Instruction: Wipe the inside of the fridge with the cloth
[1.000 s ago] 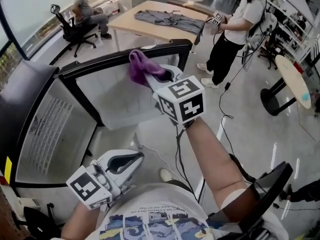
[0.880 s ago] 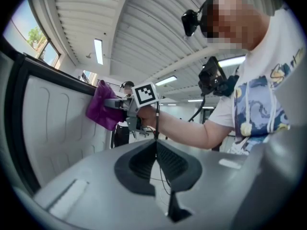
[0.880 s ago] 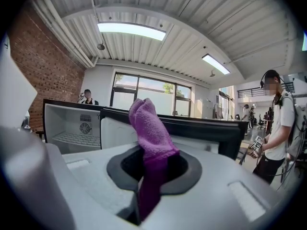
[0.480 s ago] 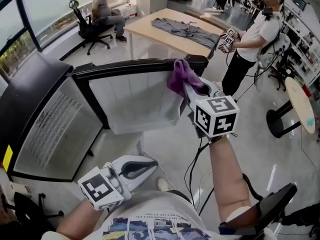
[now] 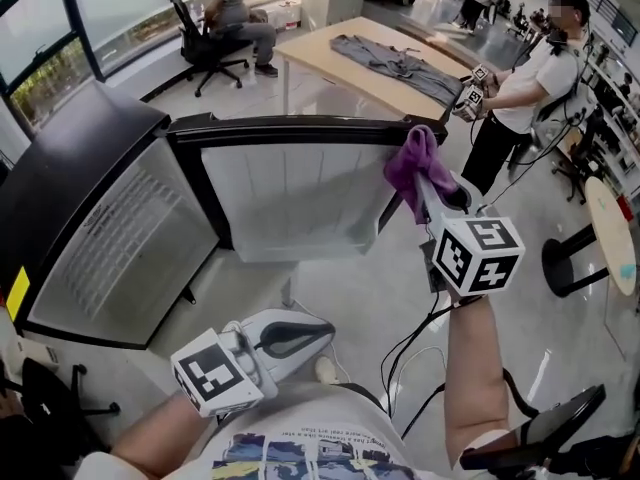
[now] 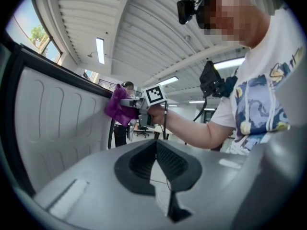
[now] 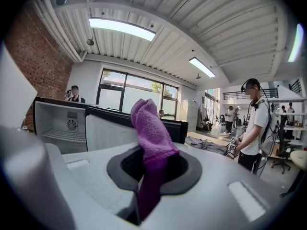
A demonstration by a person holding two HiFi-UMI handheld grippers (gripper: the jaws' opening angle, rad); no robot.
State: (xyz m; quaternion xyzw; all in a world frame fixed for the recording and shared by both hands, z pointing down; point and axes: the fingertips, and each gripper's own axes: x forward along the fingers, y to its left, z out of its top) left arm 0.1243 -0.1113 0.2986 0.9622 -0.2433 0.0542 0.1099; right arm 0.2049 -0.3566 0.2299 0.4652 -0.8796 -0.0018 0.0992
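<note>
Head view: the person is standing over a small black fridge [image 5: 75,158] with its door [image 5: 290,193] swung open and the white inner liner facing up toward the camera.
Right arm: the bare forearm is rising from the lower right of the head view, elbow bent low, wrist tilting the right tool [image 5: 422,186] up and to the left toward the door's upper right corner.
Right tool: its jaws are clamping down on the purple cloth [image 5: 414,162]; in the right gripper view the cloth [image 7: 149,128] is sticking up from between them and bunching above the right tool [image 7: 153,166].
Cloth position: it is sitting at the top right corner of the door liner, overlapping the black door frame; whether it is pressing on the liner cannot be told.
Left arm: it is bending close to the torso, low in the head view, holding the left tool [image 5: 318,332] pointing right, well apart from the fridge.
Left tool: its jaws are lying together with nothing between them in the left gripper view [image 6: 155,146].
Background: a standing person in a white shirt [image 5: 522,73] is holding another marker cube near a tabletop [image 5: 330,53] carrying a grey garment [image 5: 395,63]; a second person [image 5: 238,13] is sitting on an office chair.
</note>
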